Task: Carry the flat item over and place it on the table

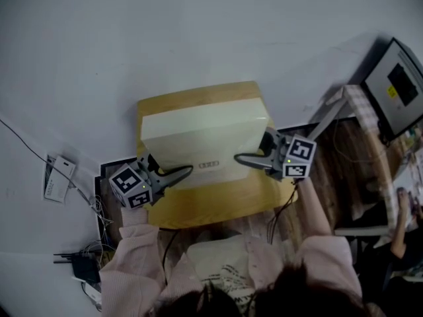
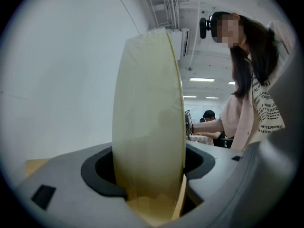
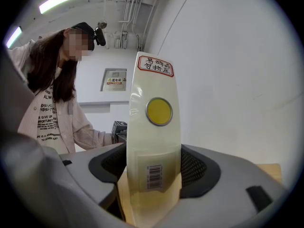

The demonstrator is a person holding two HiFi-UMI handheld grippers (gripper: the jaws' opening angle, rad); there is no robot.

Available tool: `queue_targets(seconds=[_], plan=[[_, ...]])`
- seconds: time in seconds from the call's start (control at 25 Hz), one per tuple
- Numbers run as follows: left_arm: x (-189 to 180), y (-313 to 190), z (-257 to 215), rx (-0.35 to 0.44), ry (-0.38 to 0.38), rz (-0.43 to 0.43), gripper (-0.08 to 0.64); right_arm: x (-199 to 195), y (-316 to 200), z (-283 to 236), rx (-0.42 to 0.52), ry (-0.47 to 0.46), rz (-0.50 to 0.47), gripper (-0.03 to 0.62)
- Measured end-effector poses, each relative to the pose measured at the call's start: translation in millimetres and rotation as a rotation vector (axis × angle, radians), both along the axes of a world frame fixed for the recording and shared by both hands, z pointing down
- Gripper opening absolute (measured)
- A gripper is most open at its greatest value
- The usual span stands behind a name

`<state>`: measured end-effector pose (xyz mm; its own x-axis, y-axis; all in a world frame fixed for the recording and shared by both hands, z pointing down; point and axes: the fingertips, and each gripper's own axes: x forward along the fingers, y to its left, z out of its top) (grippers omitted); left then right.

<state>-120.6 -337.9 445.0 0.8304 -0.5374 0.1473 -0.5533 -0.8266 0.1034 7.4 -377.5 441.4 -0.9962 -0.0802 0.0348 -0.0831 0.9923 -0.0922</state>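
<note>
A flat white box [image 1: 201, 140] lies level over a small wooden table [image 1: 218, 207]; whether it rests on the top or hangs just above it I cannot tell. My left gripper [image 1: 173, 172] clamps the box's near left end, and my right gripper [image 1: 254, 152] clamps its right end. In the left gripper view the box's edge [image 2: 149, 118] stands upright and fills the gap between the jaws of the left gripper [image 2: 152, 194]. In the right gripper view the box end [image 3: 154, 141], with a yellow round sticker and a barcode, sits pinched in the right gripper [image 3: 154, 194].
A white wall rises behind the table. Cables and a white adapter [image 1: 59, 177] lie at the left, with a black device [image 1: 82, 266] below them. A wooden desk [image 1: 350, 177] with a monitor [image 1: 396, 88] stands at the right, where another person [image 1: 396, 236] sits.
</note>
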Motion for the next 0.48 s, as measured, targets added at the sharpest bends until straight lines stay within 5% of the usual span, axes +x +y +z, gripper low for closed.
queue_targets(seconds=[0.48], plan=[[5.1, -15.1, 35.8, 0.015, -0.022, -0.004, 0.360, 4.7, -12.5, 35.1, 0.028, 0.012, 0.004, 0.327]])
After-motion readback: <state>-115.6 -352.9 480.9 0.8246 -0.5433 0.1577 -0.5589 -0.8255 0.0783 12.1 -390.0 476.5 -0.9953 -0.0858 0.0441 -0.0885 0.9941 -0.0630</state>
